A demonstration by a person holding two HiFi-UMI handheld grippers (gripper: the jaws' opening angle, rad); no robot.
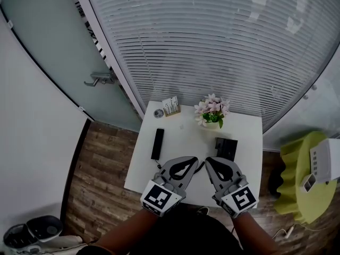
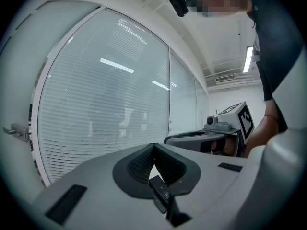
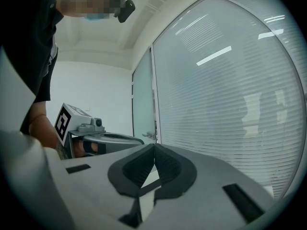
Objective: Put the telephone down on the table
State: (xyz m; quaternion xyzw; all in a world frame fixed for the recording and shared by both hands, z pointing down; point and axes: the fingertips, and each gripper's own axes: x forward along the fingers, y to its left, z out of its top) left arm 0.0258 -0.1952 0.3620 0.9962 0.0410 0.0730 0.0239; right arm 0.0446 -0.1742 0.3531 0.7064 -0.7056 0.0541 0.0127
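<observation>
Head view: the telephone lies flat on the table, seemingly already put down. My left gripper and right gripper hover near it, apart from it.
Left gripper view: fingers pressed together, empty.
Right gripper view: fingers together, empty.

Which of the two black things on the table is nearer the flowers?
The squarish black slab, close by the flowers on the right side; the long slim black bar lies farther off, to the left.
</observation>
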